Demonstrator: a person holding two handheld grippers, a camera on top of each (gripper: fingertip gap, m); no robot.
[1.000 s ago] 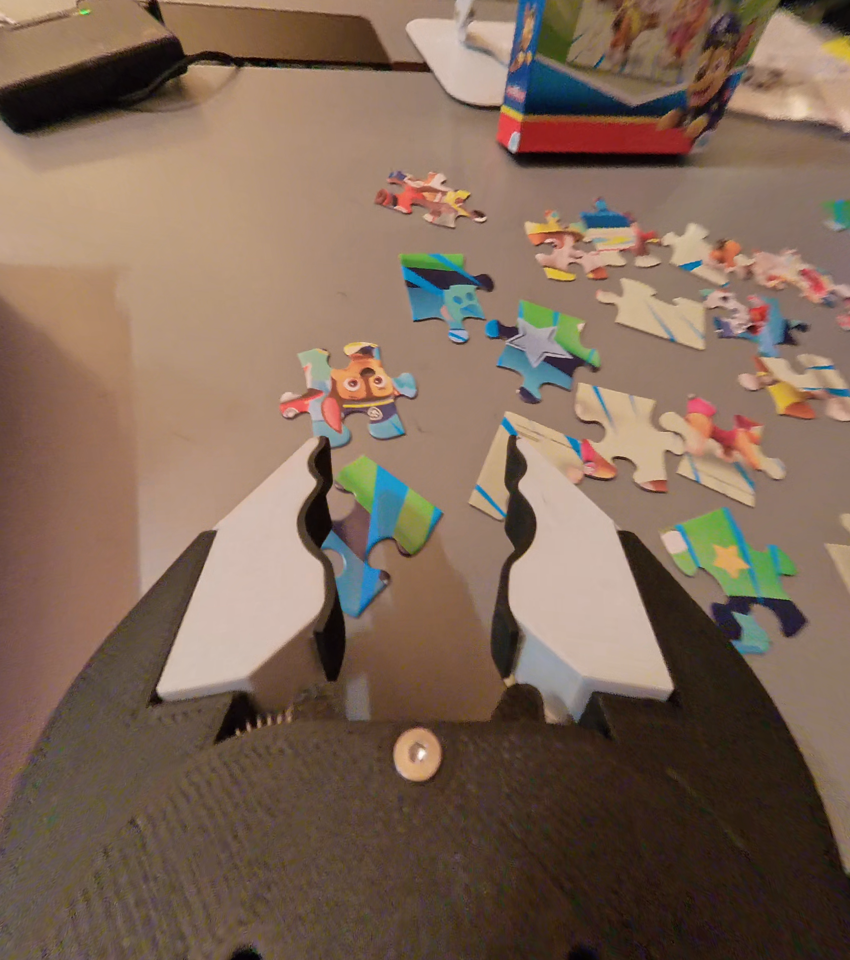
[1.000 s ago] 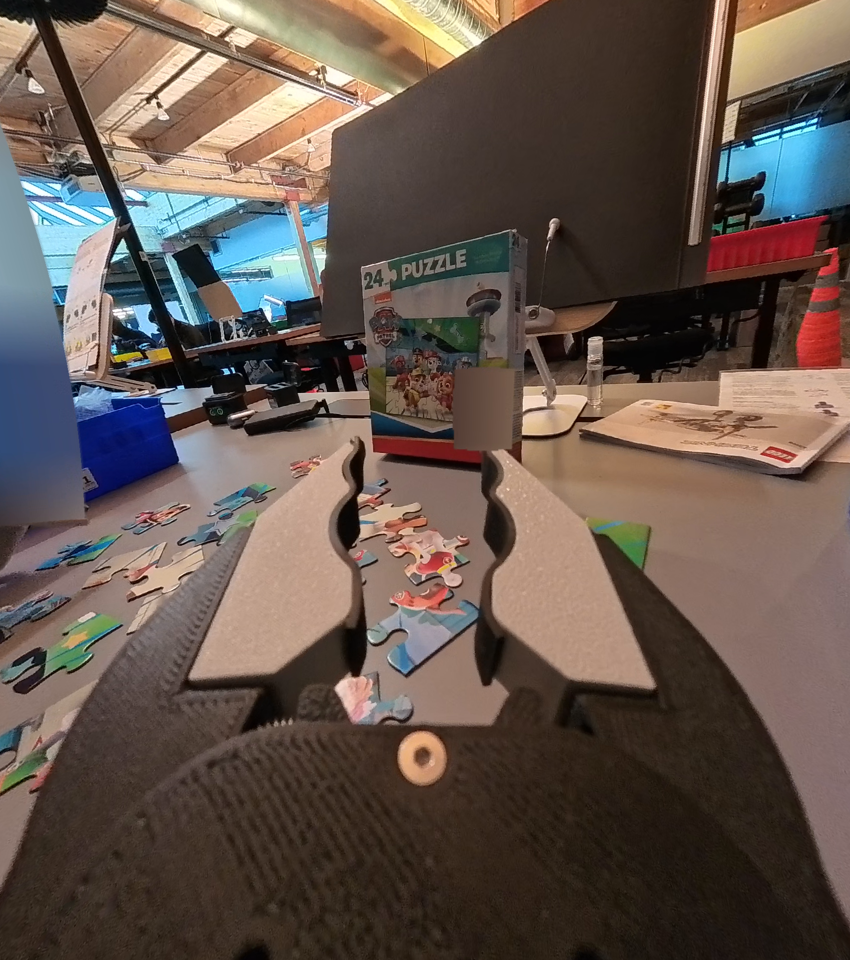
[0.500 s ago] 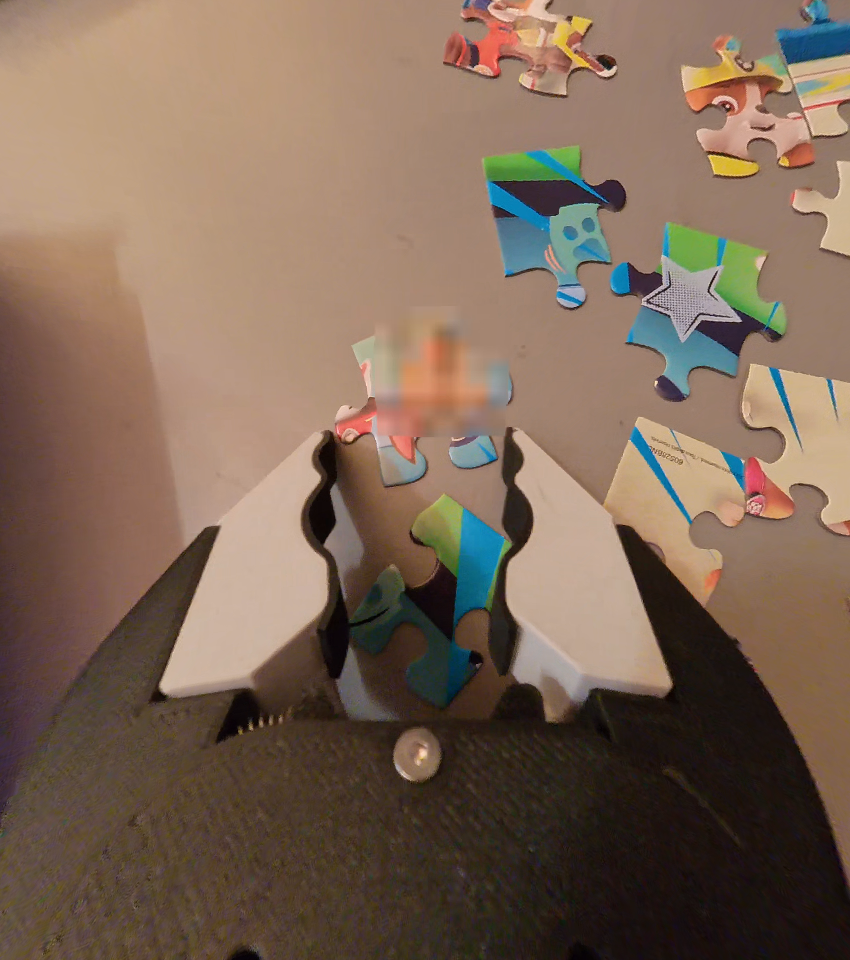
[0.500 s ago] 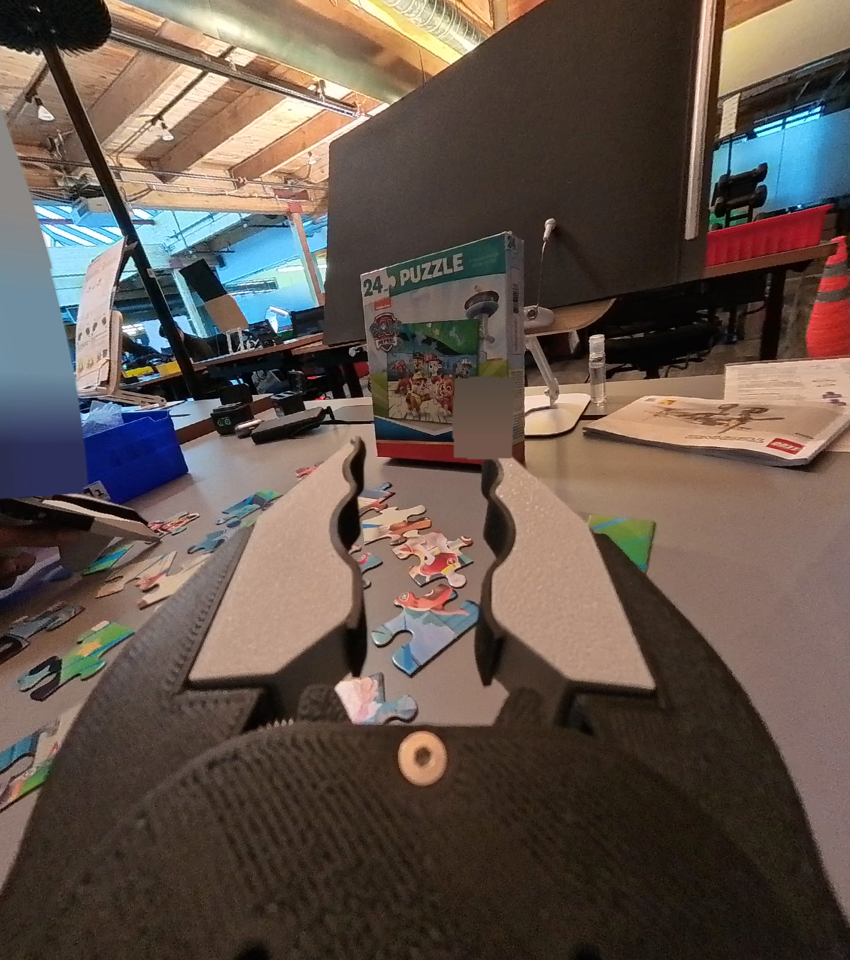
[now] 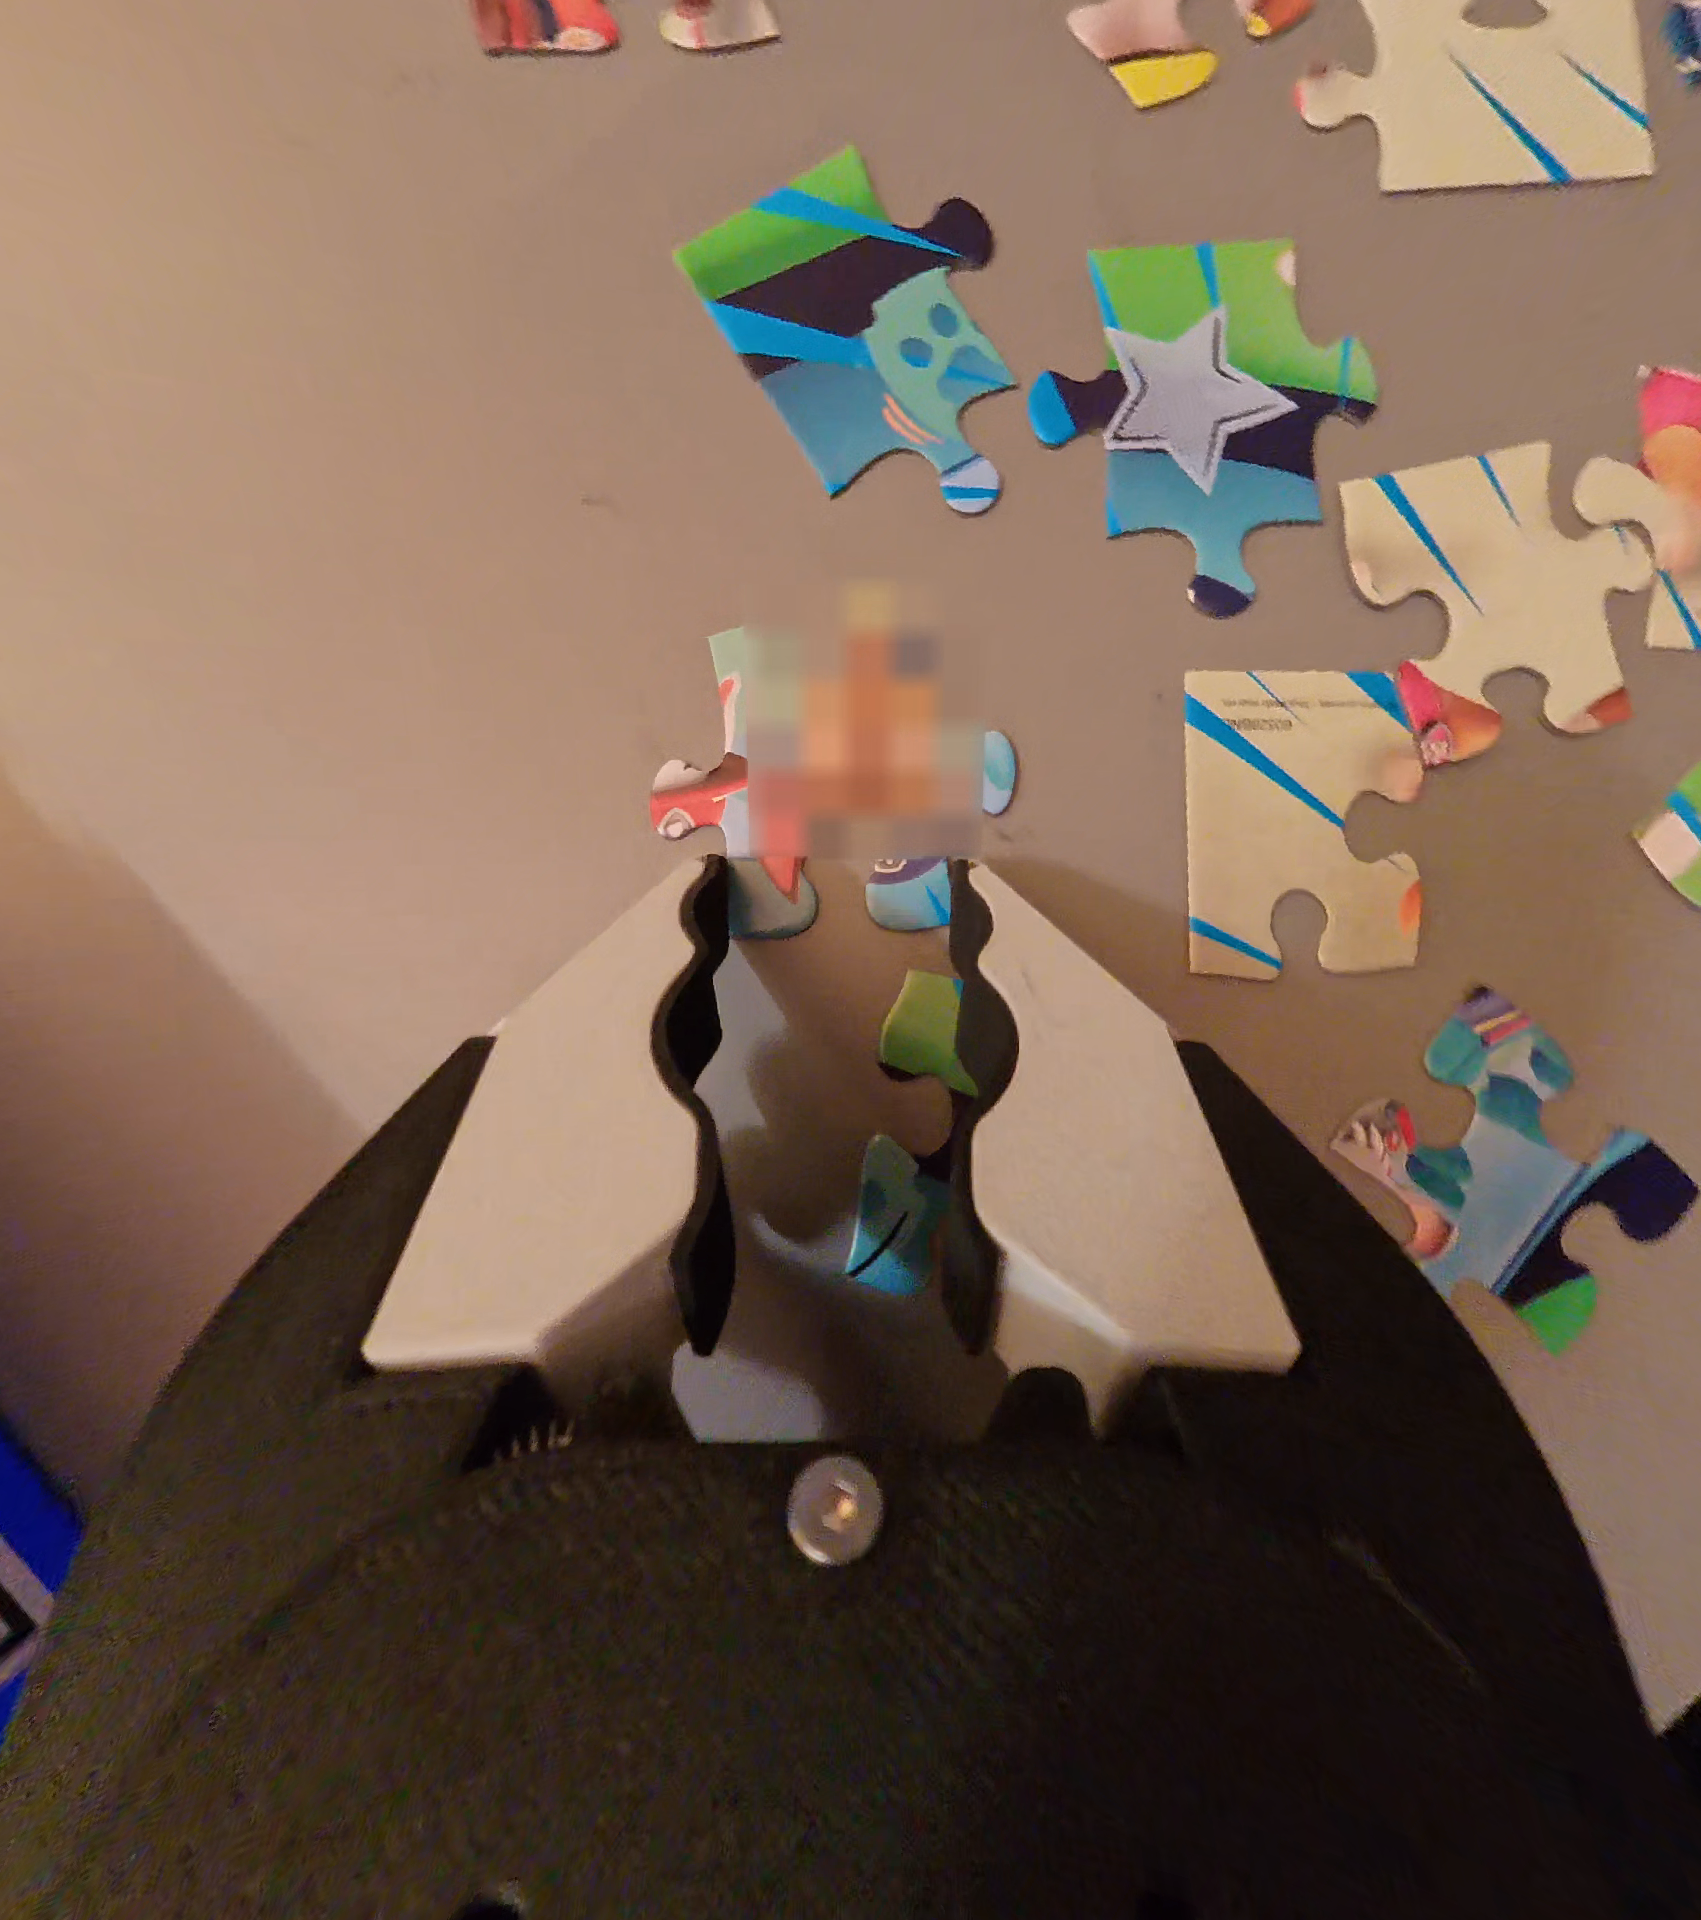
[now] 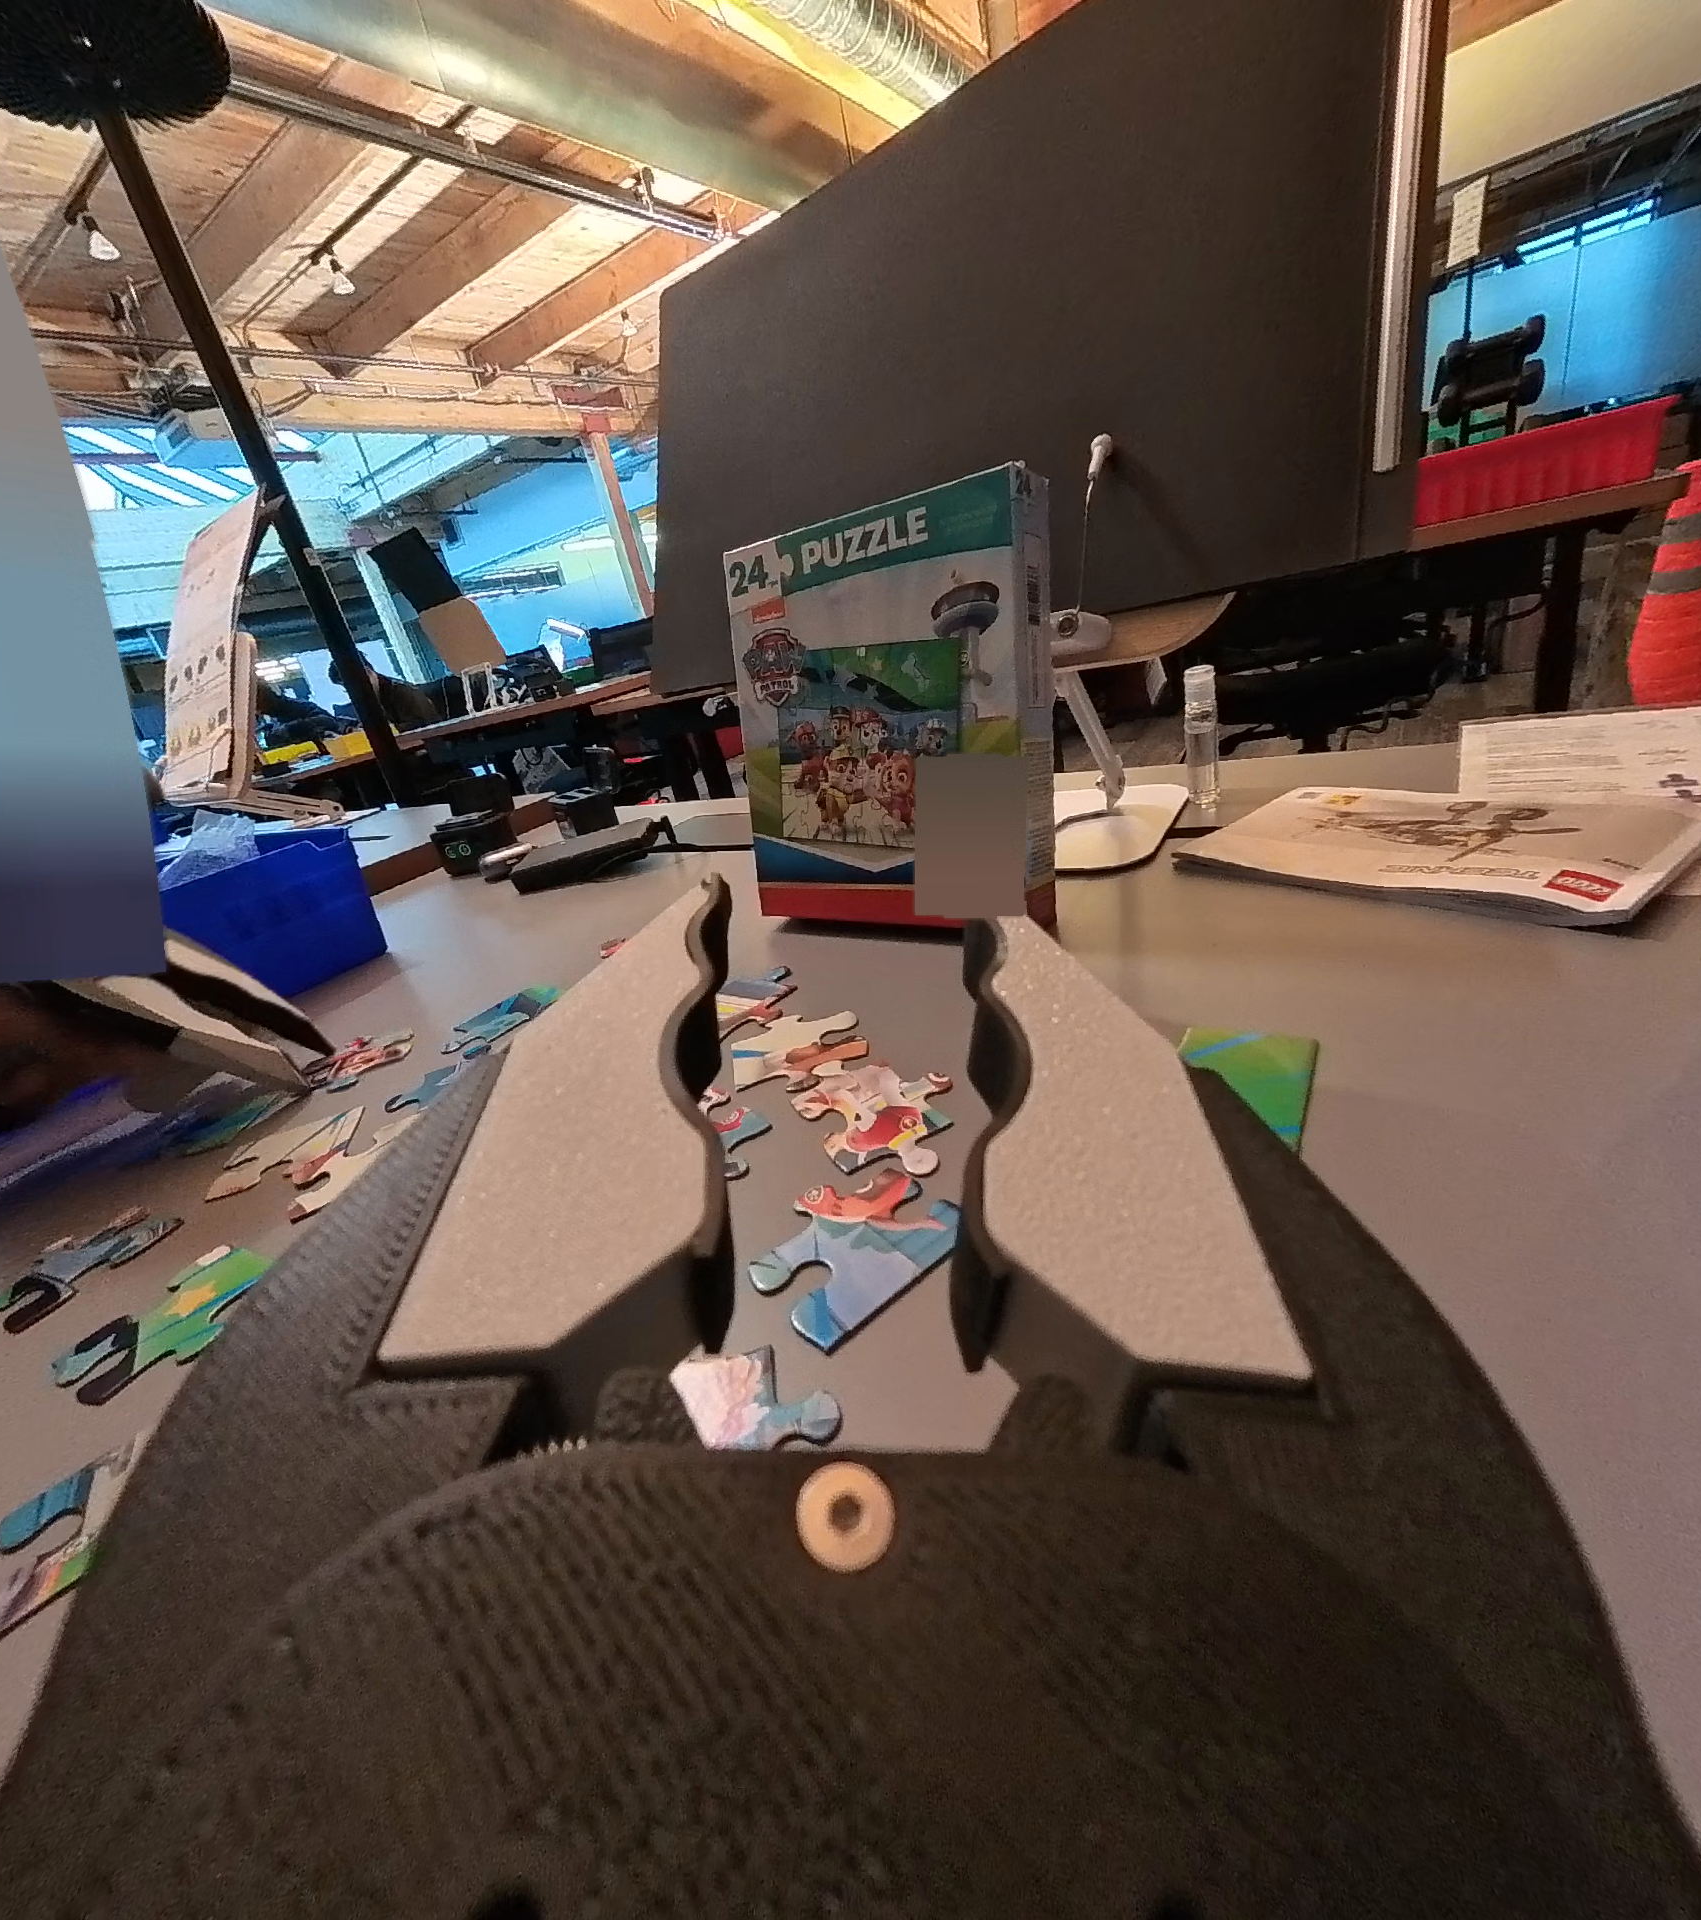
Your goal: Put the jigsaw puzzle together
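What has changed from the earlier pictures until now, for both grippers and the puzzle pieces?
The left gripper came down over the green and blue puzzle piece, and its fingers narrowed around it; the piece now lies against the right pad, with a gap on the other side. The right gripper stayed open above the table, and the puzzle box did not move.

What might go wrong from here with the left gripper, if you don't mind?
The green-and-blue puzzle piece sits against one finger of the left gripper, with a gap to the other; closing may tip or slide it rather than clamp it. The fingertips lie close to a neighbouring piece and might nudge it.
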